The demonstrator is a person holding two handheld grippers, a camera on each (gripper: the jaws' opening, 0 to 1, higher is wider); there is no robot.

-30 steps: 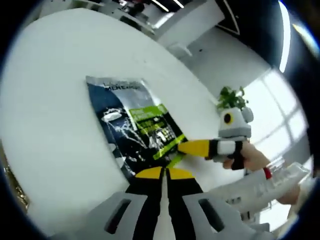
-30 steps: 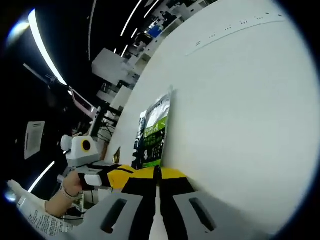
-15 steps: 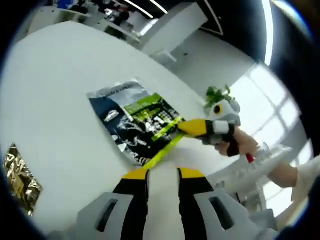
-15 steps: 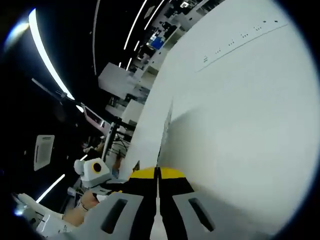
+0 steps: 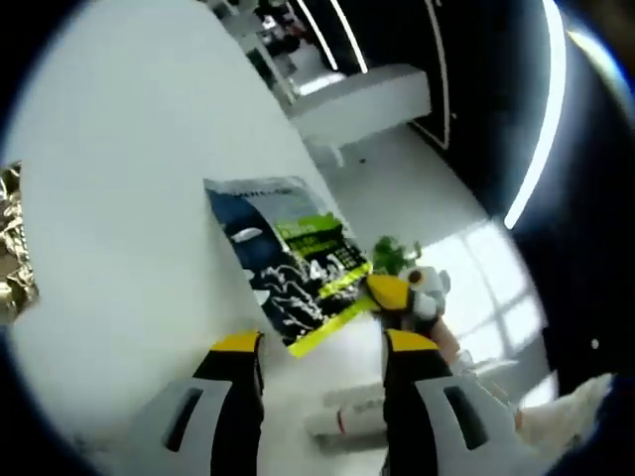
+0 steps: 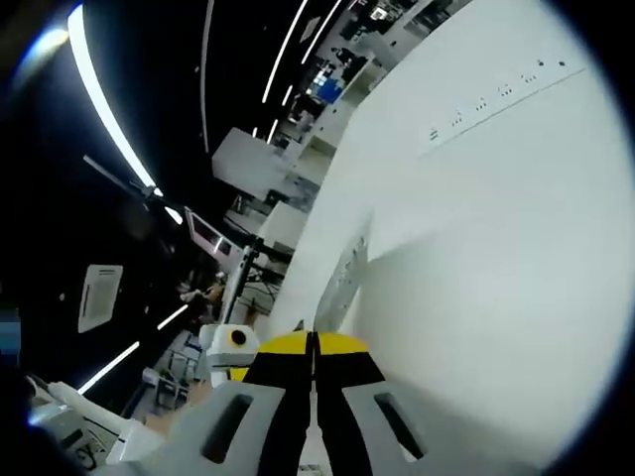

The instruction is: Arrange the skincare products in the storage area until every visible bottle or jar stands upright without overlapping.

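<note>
A dark blue sachet (image 5: 283, 258) with a green label lies over the white table (image 5: 129, 149) in the left gripper view. My right gripper (image 5: 385, 292) comes in from the right, shut on the sachet's near corner. My left gripper (image 5: 322, 342) stands open just short of the sachet, nothing between its jaws. A white tube (image 5: 347, 418) lies on its side low between those jaws. In the right gripper view my right gripper (image 6: 313, 339) is shut on the sachet (image 6: 342, 288), which shows edge-on as a thin grey strip.
A crinkled gold foil packet (image 5: 14, 248) lies at the table's left edge. A small green plant (image 5: 392, 256) stands behind the right gripper. The wide white tabletop (image 6: 476, 248) stretches to the right in the right gripper view; desks and ceiling lights lie beyond.
My left gripper has opened and let go of the sachet. The right gripper keeps its grip, and the sachet now shows edge-on in its view.
</note>
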